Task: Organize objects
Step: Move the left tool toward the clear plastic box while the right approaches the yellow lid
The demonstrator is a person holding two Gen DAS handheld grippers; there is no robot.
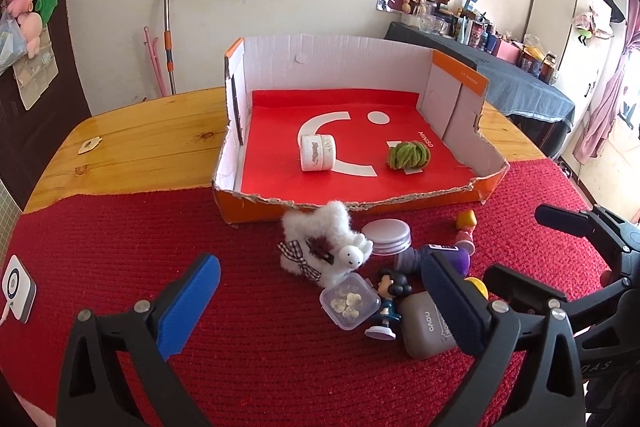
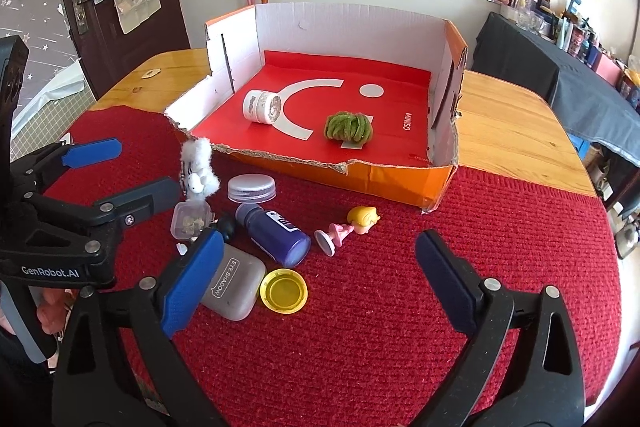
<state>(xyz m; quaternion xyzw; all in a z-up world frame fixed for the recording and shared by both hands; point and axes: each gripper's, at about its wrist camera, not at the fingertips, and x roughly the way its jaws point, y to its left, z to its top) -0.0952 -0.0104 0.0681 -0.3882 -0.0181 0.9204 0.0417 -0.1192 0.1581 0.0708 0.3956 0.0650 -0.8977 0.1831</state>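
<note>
Count on the table: two things in the box, eight on the mat.

One orange cardboard box (image 2: 384,179) holds one white round jar (image 2: 262,107) and one green yarn bundle (image 2: 349,127); two toy figurines (image 2: 348,227), one purple bottle (image 2: 276,233), two loose lids (image 2: 252,187).

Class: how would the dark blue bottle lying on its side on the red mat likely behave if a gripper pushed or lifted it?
The dark blue bottle is a cylinder lying on its side, so a push would probably roll it, though the knitted red mat may slow it. It looks like rigid, smooth plastic, so it could slip between pads.
</note>
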